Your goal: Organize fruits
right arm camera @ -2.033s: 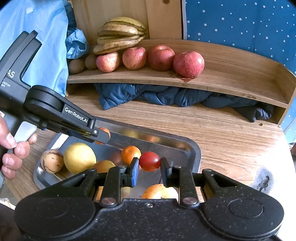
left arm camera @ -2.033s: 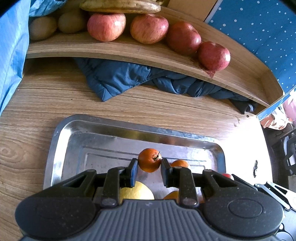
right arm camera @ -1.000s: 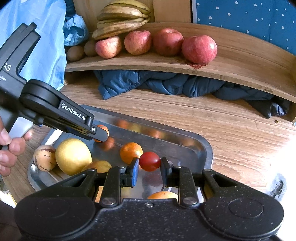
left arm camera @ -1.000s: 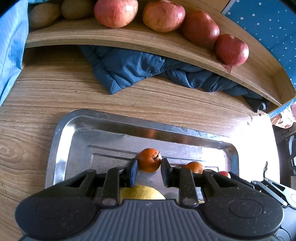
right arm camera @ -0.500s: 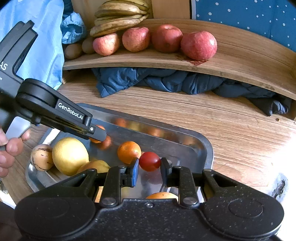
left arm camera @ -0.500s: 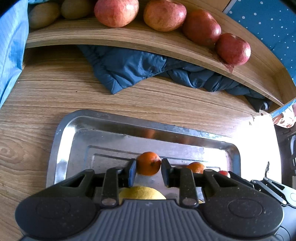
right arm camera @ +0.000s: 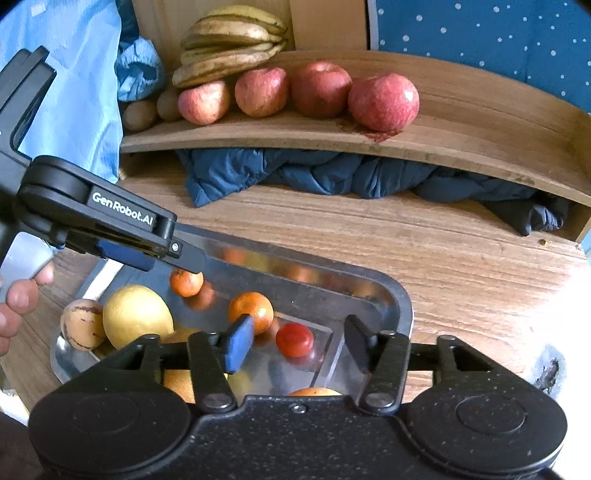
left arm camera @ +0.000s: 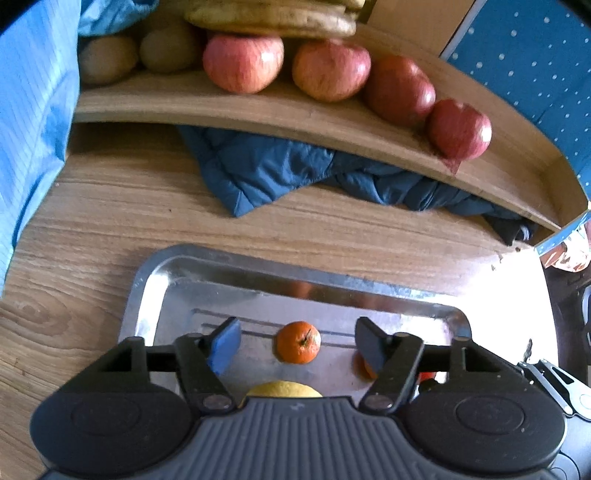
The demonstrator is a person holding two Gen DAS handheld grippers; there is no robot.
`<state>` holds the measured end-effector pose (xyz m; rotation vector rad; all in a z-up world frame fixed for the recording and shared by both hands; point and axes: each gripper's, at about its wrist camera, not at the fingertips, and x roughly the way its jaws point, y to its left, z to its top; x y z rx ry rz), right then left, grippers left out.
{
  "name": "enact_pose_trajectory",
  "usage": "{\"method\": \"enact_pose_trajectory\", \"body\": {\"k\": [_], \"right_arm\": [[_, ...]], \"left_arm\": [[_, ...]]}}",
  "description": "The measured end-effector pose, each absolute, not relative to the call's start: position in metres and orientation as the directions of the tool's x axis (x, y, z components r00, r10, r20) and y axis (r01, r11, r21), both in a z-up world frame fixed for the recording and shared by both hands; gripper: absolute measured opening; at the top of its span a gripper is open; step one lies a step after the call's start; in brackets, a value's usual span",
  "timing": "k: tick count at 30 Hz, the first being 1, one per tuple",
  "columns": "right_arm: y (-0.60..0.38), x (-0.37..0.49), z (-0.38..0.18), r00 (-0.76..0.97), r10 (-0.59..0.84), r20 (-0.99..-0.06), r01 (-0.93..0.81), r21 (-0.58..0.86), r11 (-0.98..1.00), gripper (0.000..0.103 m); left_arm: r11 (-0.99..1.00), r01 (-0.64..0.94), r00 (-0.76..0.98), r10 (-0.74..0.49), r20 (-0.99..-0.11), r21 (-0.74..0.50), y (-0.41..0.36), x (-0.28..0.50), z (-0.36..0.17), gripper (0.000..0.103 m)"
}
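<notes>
Both grippers, left gripper [left arm camera: 297, 345] and right gripper [right arm camera: 293, 345], have just spread; small orange mandarin [left arm camera: 298, 342] and red cherry tomato [right arm camera: 294, 339] lie free between their jaws on the shiny metal tray [left arm camera: 173, 269].

bananas [left arm camera: 271, 16]: your left view's top edge cuts them
lemon [left arm camera: 283, 389]: mostly hidden behind your left tool's body

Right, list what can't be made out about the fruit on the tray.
- Left wrist view: the yellow fruit is mostly hidden behind the left gripper body, and an orange fruit sits half behind its right finger.
- Right wrist view: an orange fruit at the tray's near end shows only its top over the right gripper, and the tray's near edge is covered.
</notes>
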<state>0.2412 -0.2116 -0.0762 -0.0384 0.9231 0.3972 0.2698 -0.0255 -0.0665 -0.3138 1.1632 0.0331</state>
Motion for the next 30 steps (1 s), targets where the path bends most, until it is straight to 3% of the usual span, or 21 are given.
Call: {"method": "enact_pose_trajectory", "body": {"k": [5, 8, 14, 19, 30], "right_arm": [[-0.216, 0.238, -0.068, 0.566, 0.328, -0.756, -0.345, 0.144, 0.927, 0.081], [-0.218, 0.236, -0.063, 0.581, 0.331, -0.744, -0.338, 0.149, 0.929, 0.087], [-0.221, 0.229, -0.053, 0.6, 0.316, -0.735, -0.328, 0.135, 0.935, 0.097], [-0.225, 0.225, -0.043, 0.63, 0.313, -0.711, -0.318, 0.132, 0.939, 0.102], [-0.245, 0.218, -0.032, 0.694, 0.284, -0.662, -0.217, 0.184, 0.959, 0.102]], "left_arm": [[0.959, -0.196, 0.43, -0.105, -0.897, -0.207, -0.025, 0.265, -0.056, 0.088], [0.957, -0.219, 0.439, -0.078, -0.895, -0.19, -0.022, 0.262, -0.052, 0.096], [0.951, -0.249, 0.459, -0.051, -0.887, -0.184, -0.017, 0.253, -0.044, 0.099], [0.955, -0.234, 0.483, -0.048, -0.874, -0.181, -0.018, 0.245, -0.035, 0.1], [0.968, -0.217, 0.53, 0.009, -0.848, -0.125, -0.024, 0.228, -0.009, 0.101]]}}
